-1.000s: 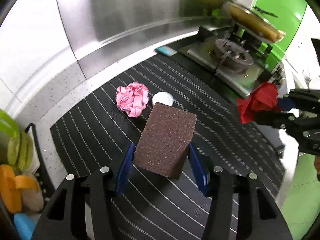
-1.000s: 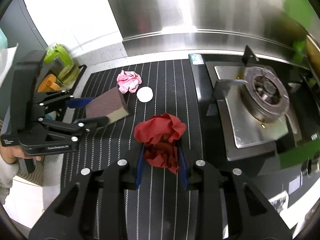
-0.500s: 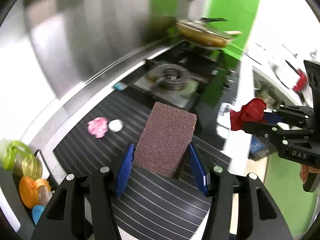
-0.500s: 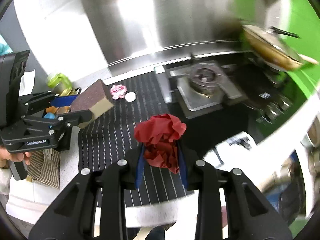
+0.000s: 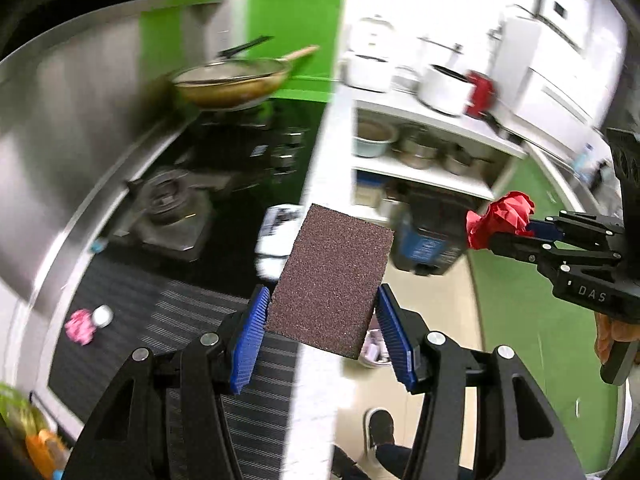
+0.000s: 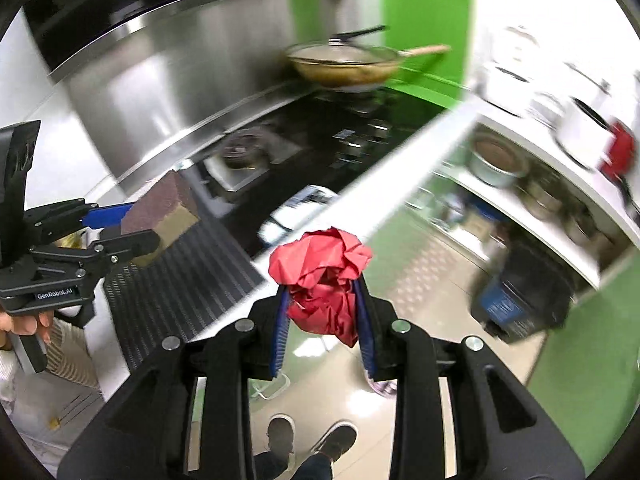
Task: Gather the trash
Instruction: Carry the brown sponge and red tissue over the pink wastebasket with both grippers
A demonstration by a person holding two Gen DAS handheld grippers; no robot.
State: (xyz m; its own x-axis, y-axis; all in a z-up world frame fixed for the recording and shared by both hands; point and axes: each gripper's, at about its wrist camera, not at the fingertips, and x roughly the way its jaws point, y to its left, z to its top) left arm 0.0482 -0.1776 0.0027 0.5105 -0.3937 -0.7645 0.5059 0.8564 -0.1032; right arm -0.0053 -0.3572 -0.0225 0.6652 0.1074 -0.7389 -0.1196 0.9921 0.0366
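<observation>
Left gripper [image 5: 324,332]: fingers closed on the sponge [image 5: 330,280], blue pads pressing its two narrow sides; sponge sat at frame centre, held clear of the worktop [image 5: 160,320].
Right gripper [image 6: 322,324]: fingers clamped on the red paper [image 6: 320,276] at lower centre; the wad bulged above the pads.
Reason for hold: judged that both items were lifted free for carrying to a bin; each gripper hung past the worktop edge, over the floor [image 6: 400,280].
Likely destination: a small white container [image 6: 276,386] showed on the floor below the right gripper, mostly hidden; whether it is the bin could not be told.
Sponge appearance: rectangular block, coarse brown scouring face; in the right view a tan layer showed beneath.
Red paper appearance: crumpled sheet, sharp creases, loosely balled.
Remaining trash: pink wad [image 5: 80,330] and a small white disc [image 5: 102,315], just beside each other at lower left on the striped mat [image 5: 180,312].
Image quality: background blurred.
</observation>
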